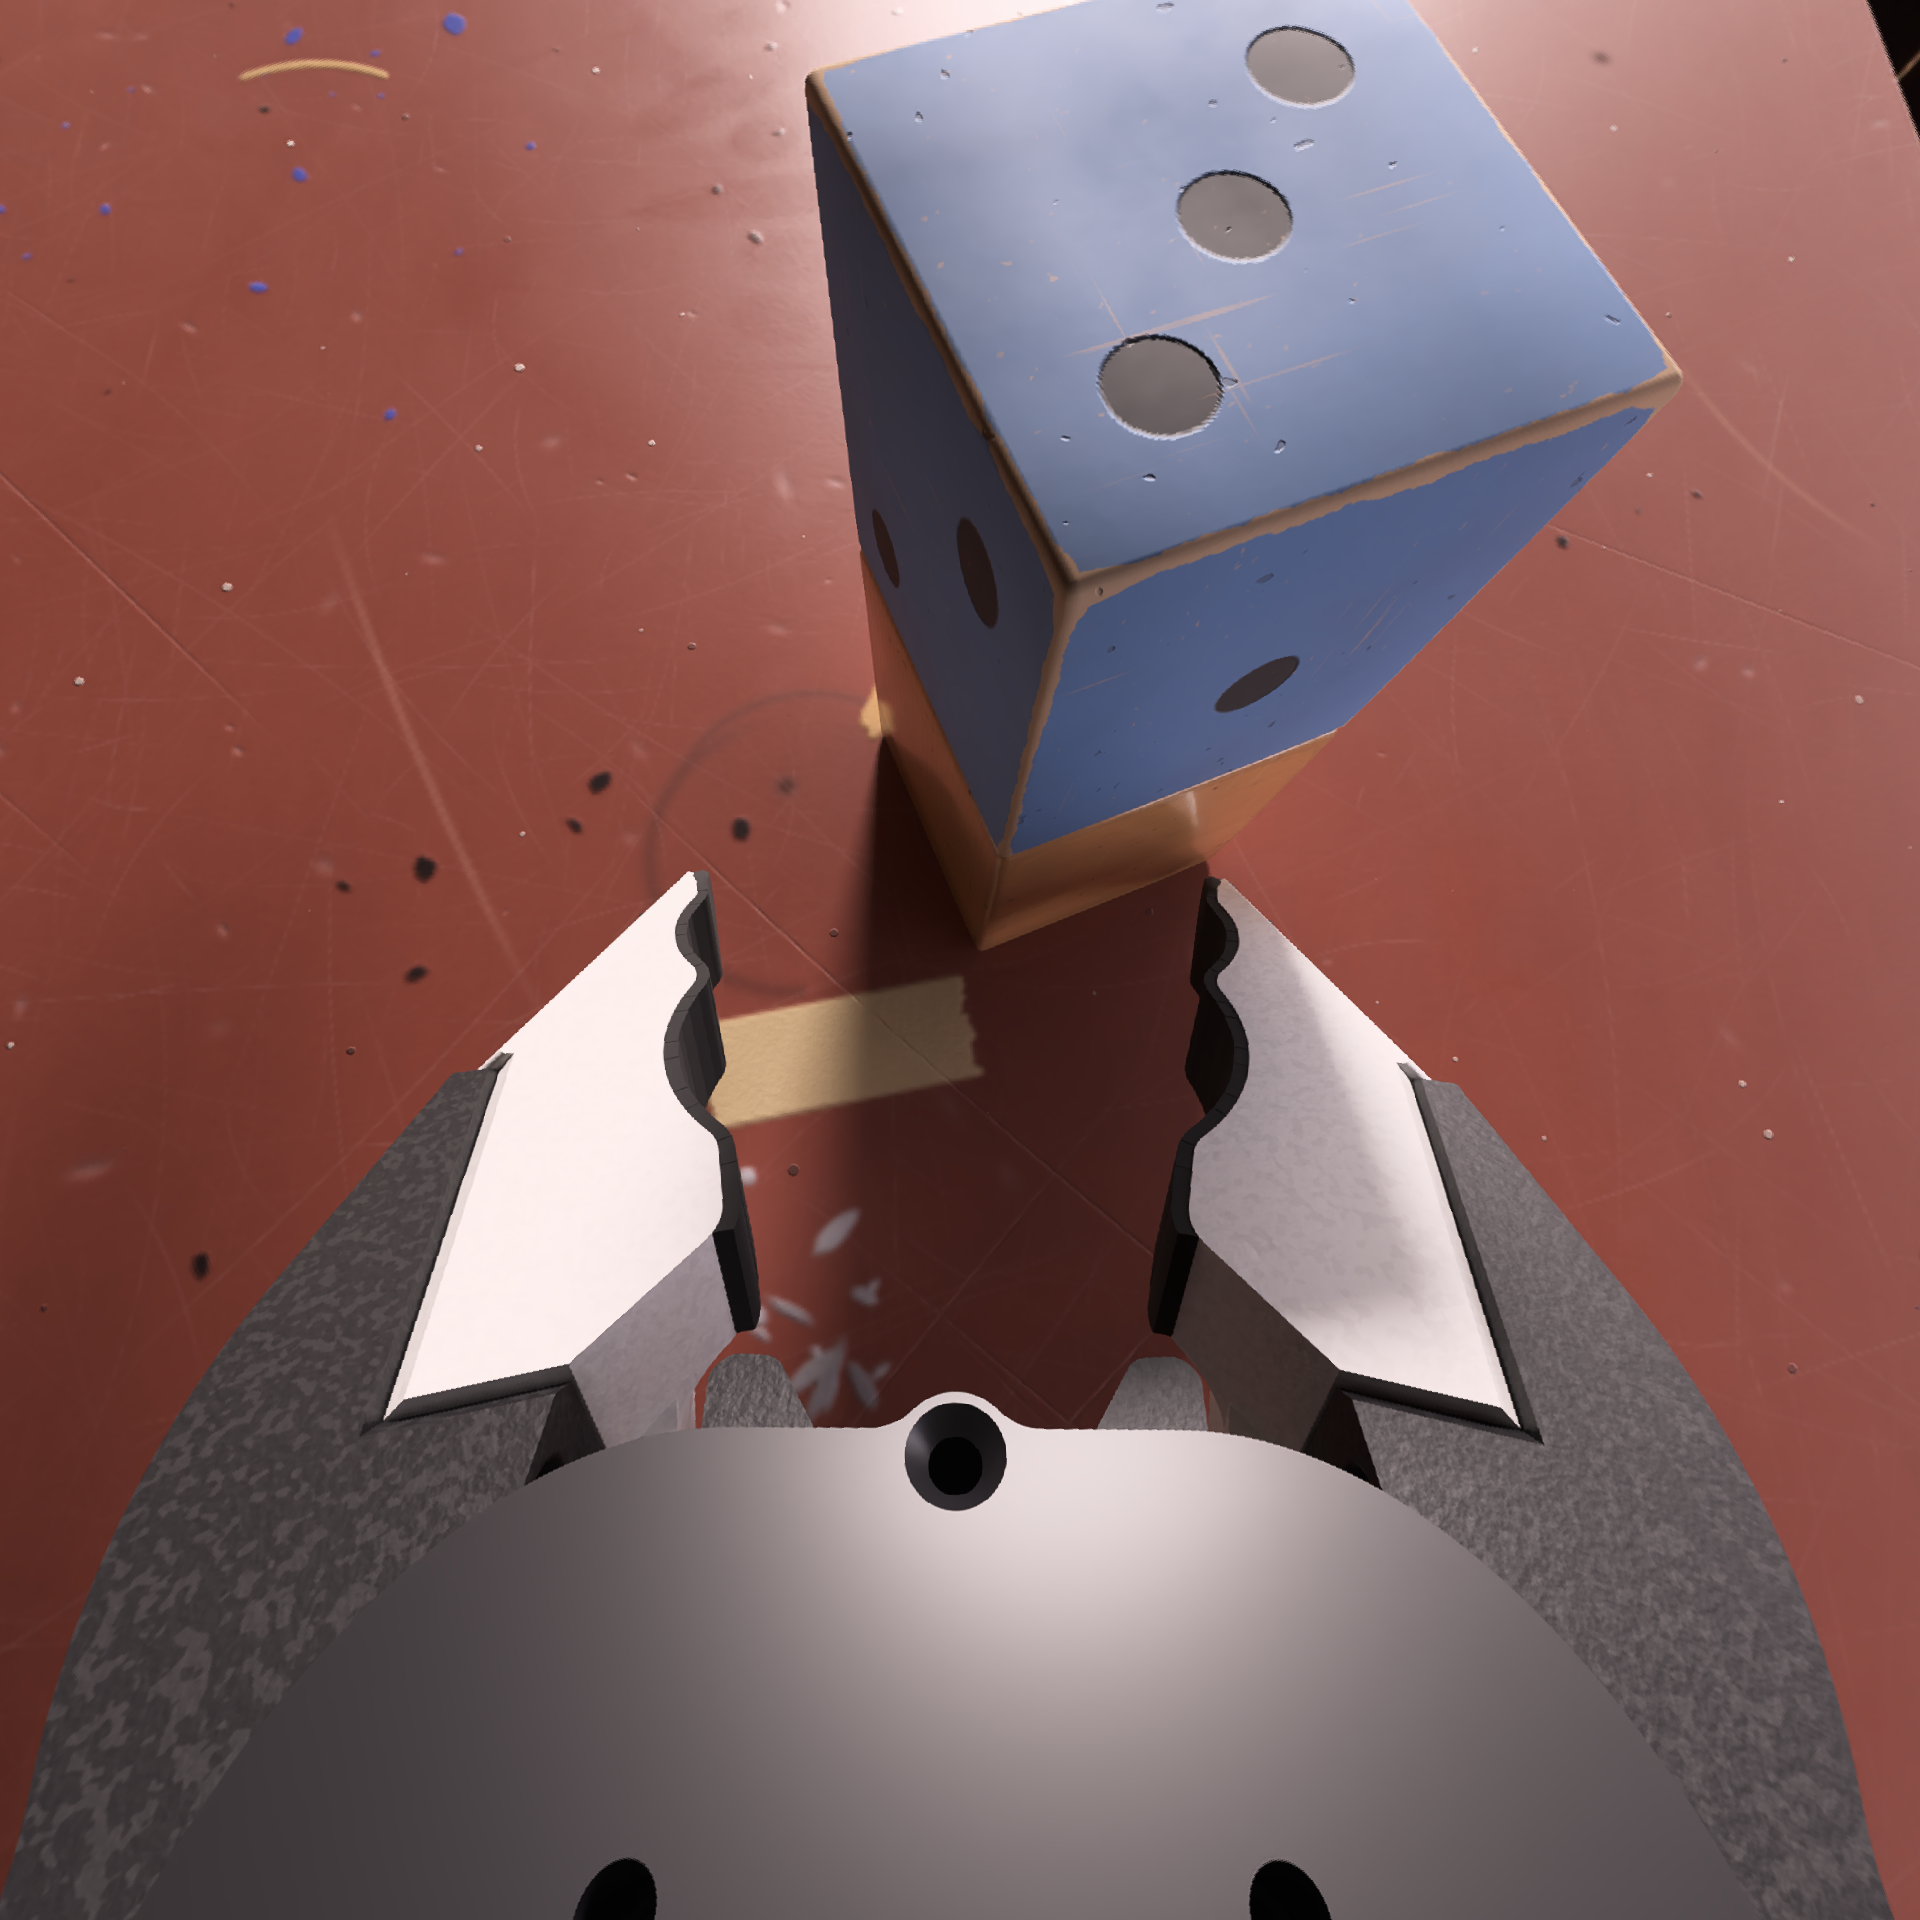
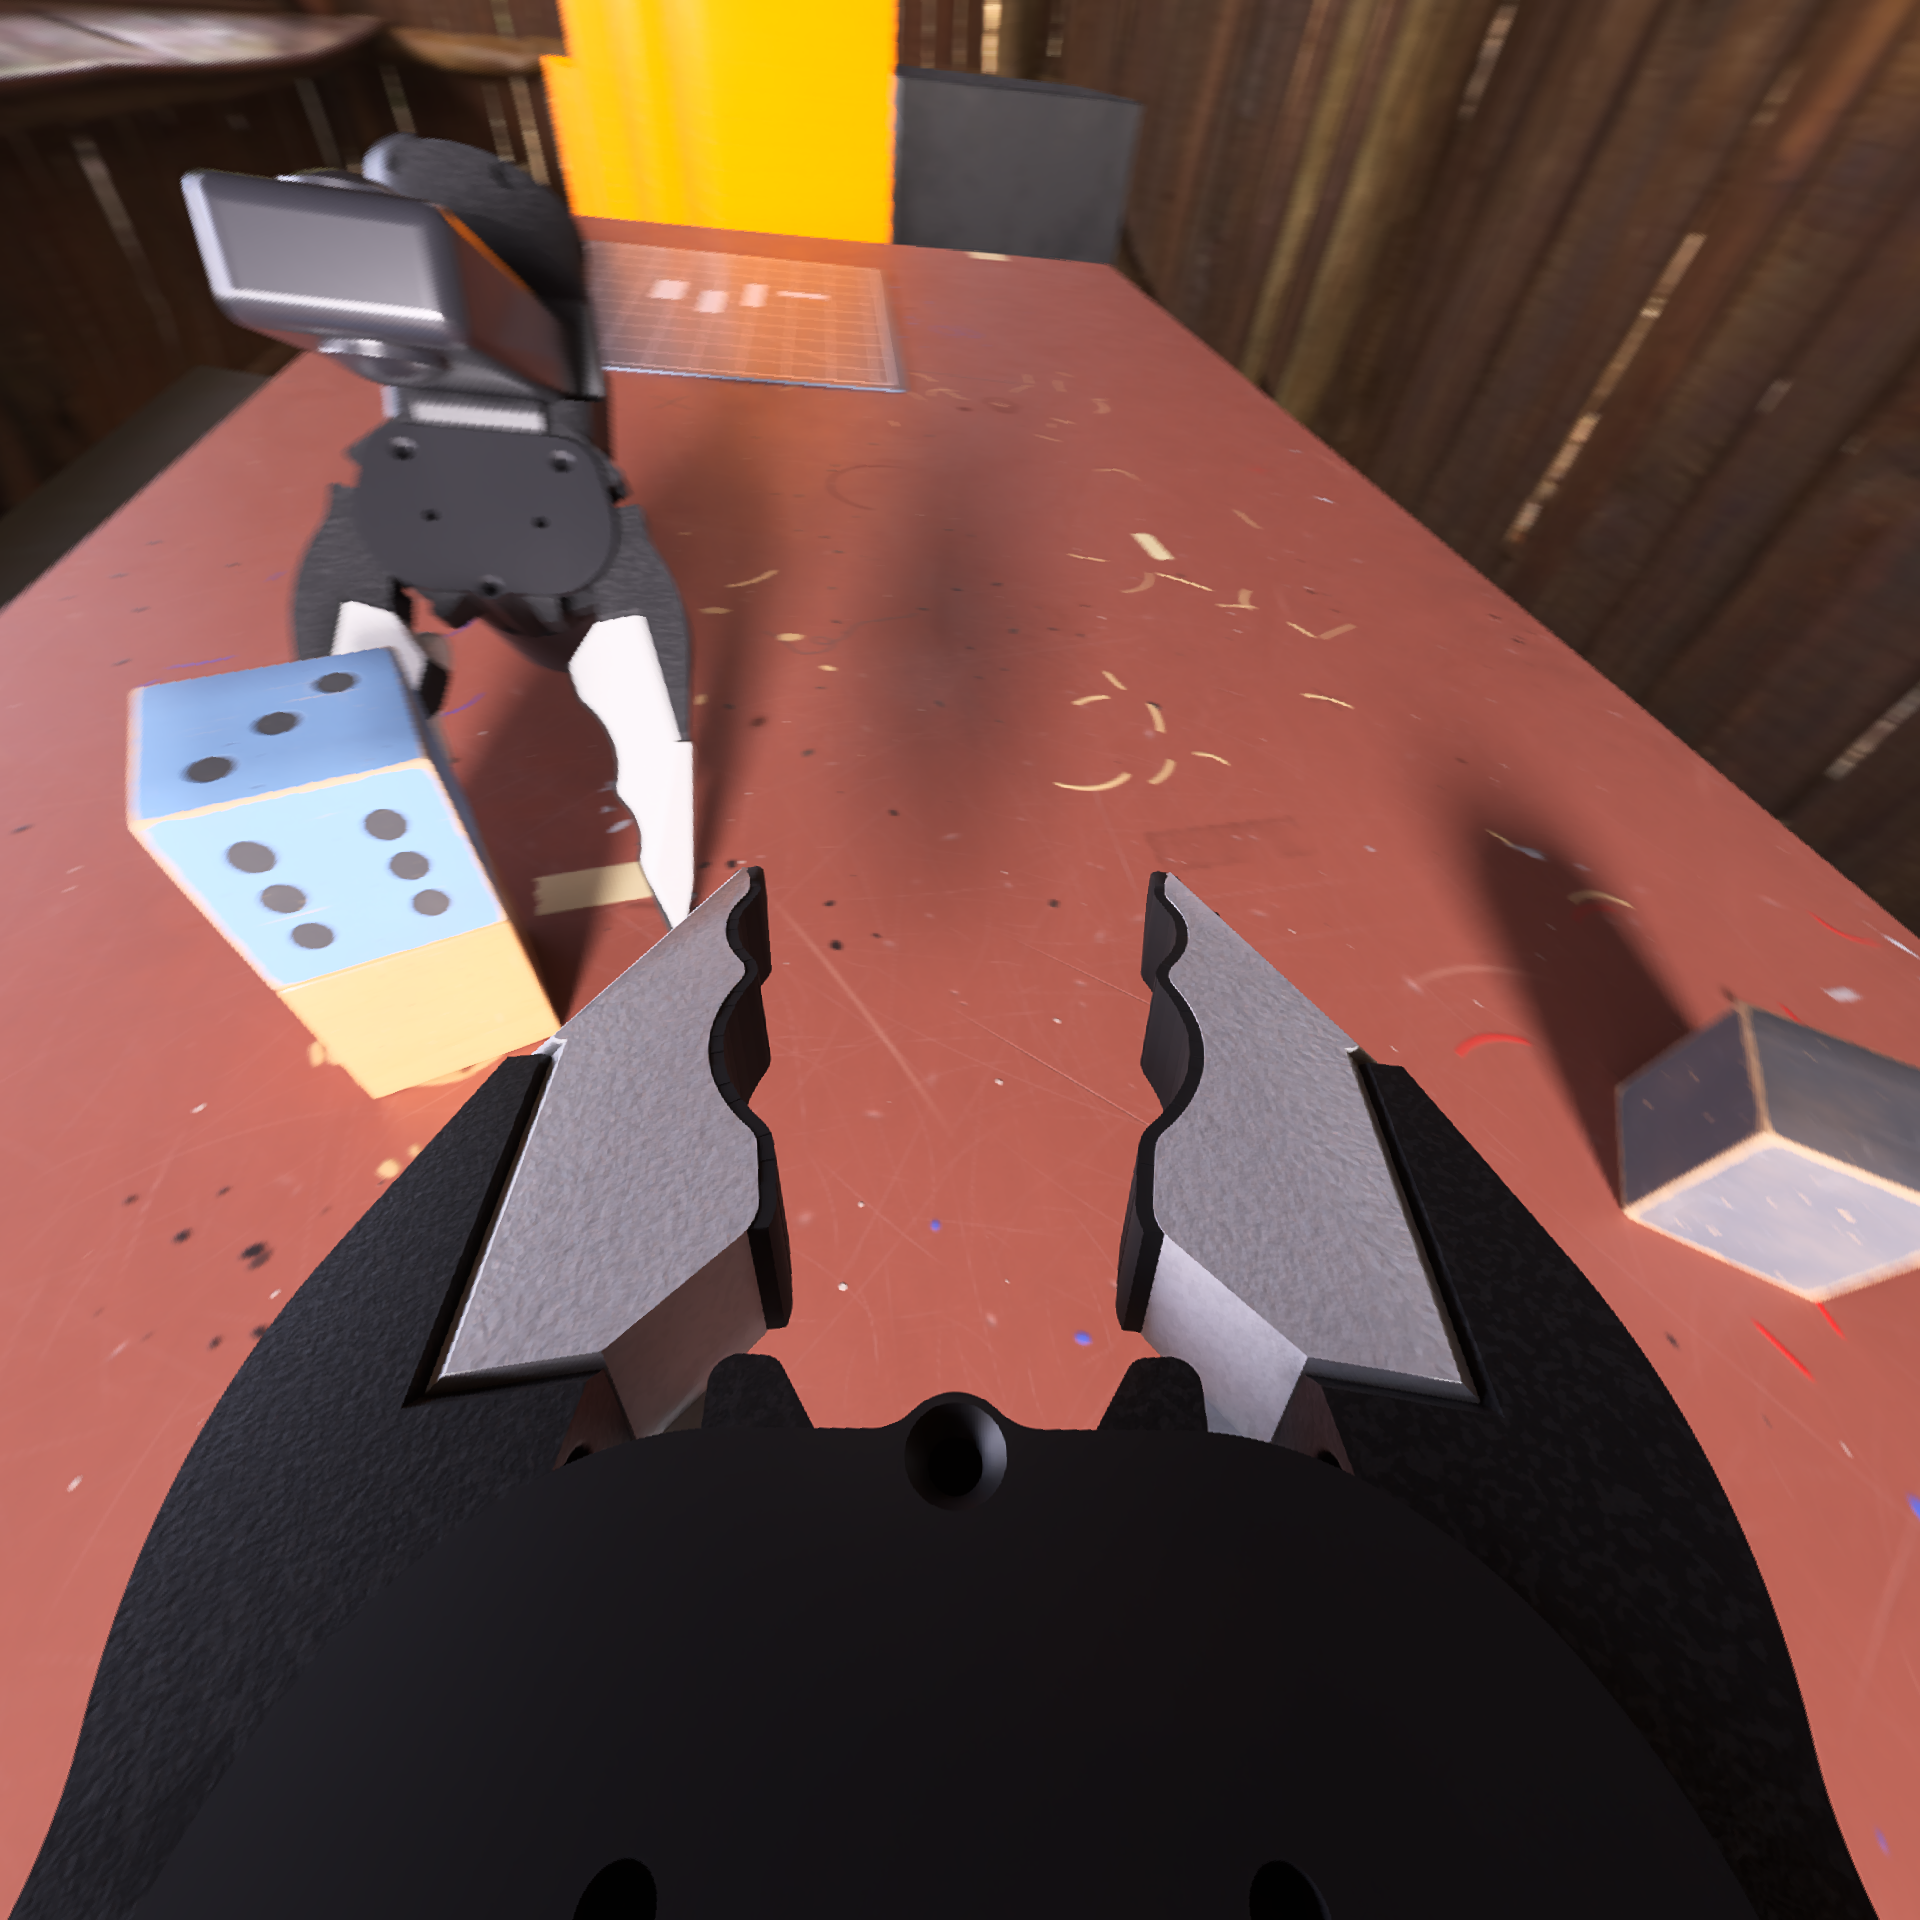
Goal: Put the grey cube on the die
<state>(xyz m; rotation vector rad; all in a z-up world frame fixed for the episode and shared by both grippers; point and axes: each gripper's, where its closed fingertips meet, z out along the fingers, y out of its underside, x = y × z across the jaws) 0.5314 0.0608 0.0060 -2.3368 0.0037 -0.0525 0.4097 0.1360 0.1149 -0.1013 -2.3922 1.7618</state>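
Note:
A blue die (image 1: 1226, 312) with grey pips stands on top of an orange block (image 1: 1081, 862) on the red table (image 1: 416, 520). My left gripper (image 1: 956, 894) is open and empty, just short of the stack. In the right wrist view the die (image 2: 301, 821) and orange block (image 2: 416, 1008) stand at the left, with the left gripper (image 2: 488, 509) behind them. The grey cube (image 2: 1766, 1153) lies on the table at the right edge. My right gripper (image 2: 956, 883) is open and empty above the table, between the stack and the grey cube.
A strip of tan tape (image 1: 852, 1049) lies on the table under the left gripper. A grid mat (image 2: 743, 322) lies at the far end of the table, before a yellow panel (image 2: 727, 114) and a dark box (image 2: 1013, 166). A wooden slat wall (image 2: 1558, 312) runs along the right.

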